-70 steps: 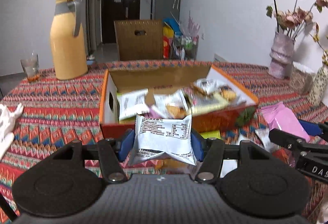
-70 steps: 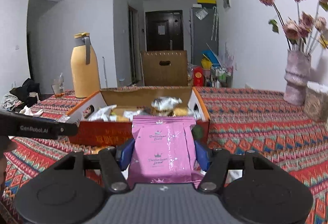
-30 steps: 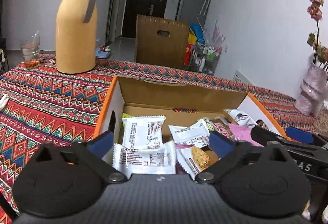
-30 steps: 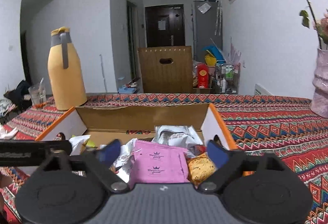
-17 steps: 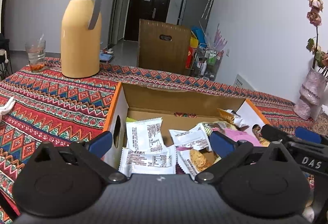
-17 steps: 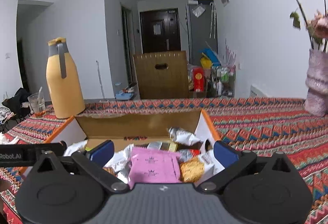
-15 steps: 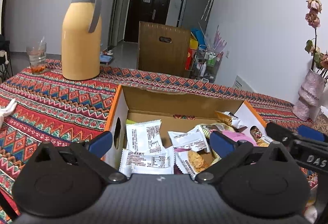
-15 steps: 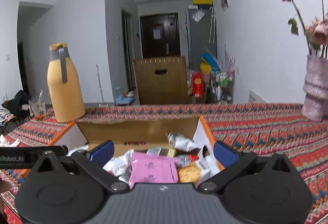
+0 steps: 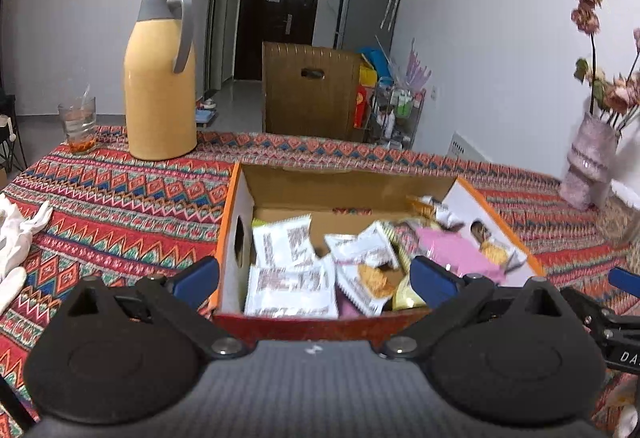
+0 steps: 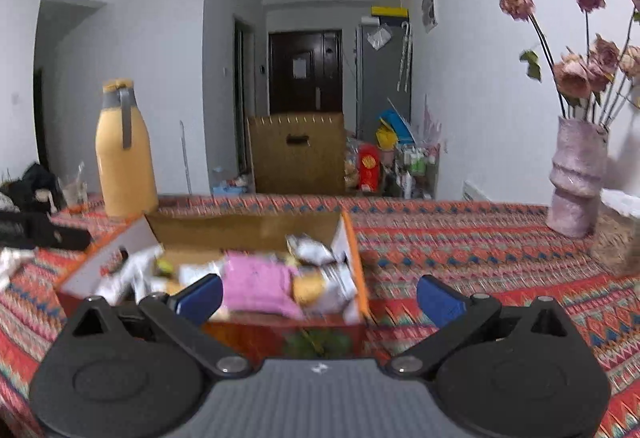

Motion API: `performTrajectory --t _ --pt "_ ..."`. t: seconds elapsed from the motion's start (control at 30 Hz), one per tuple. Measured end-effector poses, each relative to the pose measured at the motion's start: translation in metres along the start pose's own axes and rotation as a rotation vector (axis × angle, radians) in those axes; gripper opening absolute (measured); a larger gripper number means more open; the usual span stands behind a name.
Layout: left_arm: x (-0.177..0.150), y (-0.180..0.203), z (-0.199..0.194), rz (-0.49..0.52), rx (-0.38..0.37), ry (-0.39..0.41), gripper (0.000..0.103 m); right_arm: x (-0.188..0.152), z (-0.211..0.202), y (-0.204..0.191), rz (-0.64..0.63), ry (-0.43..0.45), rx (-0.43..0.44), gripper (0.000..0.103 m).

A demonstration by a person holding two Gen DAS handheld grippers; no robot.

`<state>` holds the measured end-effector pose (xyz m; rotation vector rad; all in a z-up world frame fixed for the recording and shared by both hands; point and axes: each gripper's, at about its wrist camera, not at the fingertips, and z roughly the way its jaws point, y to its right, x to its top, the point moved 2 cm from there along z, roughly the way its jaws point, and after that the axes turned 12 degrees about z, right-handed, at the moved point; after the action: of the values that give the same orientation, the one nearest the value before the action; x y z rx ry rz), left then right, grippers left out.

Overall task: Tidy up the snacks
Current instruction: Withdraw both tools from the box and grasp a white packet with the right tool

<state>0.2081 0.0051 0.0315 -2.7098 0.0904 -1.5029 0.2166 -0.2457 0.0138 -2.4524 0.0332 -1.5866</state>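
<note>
Snack box (image 9: 234, 238): open-topped carton with orange edges, sitting on the patterned tablecloth (image 9: 120, 189) — everything else is placed from it.
White packets (image 9: 290, 284): lying flat in the box, at its left end, one overlapping another.
Pink packet (image 9: 456, 254): inside the box toward its right end, resting on other wrappers; in the right wrist view it shows as a blurred pink patch (image 10: 256, 288).
Cookie packets (image 9: 370, 278): in the middle of the box, between the white packets and the pink one.
Left gripper (image 9: 314, 282): fingers spread wide, nothing between them, hanging just in front of the box's near wall.
Right gripper (image 10: 318, 296): also spread and empty — off the box's right front corner.
Yellow thermos (image 9: 160, 77): upright, behind the box to its left.
Drinking glass (image 9: 77, 123): left of the thermos, farther from the box.
Vase of dried flowers (image 10: 578, 181): well right of the box, near the wall.
</note>
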Motion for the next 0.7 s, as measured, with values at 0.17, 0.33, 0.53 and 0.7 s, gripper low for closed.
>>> performTrajectory --t 0.17,0.33,0.53,0.7 --pt "-0.019 -0.002 0.005 0.019 0.004 -0.061 0.103 -0.026 0.002 0.018 -0.005 -0.095 -0.059 0.103" --pt "-0.038 0.001 0.01 0.029 -0.013 -0.109 0.103 -0.042 0.012 0.034 0.008 -0.166 -0.109 0.103" --pt "-0.051 0.008 0.018 0.044 -0.028 -0.143 0.103 -0.05 0.037 0.052 0.063 -0.241 -0.14 0.103" --pt "-0.057 0.007 0.023 0.036 -0.046 -0.152 0.103 -0.055 0.058 0.054 0.081 -0.302 -0.178 0.103"
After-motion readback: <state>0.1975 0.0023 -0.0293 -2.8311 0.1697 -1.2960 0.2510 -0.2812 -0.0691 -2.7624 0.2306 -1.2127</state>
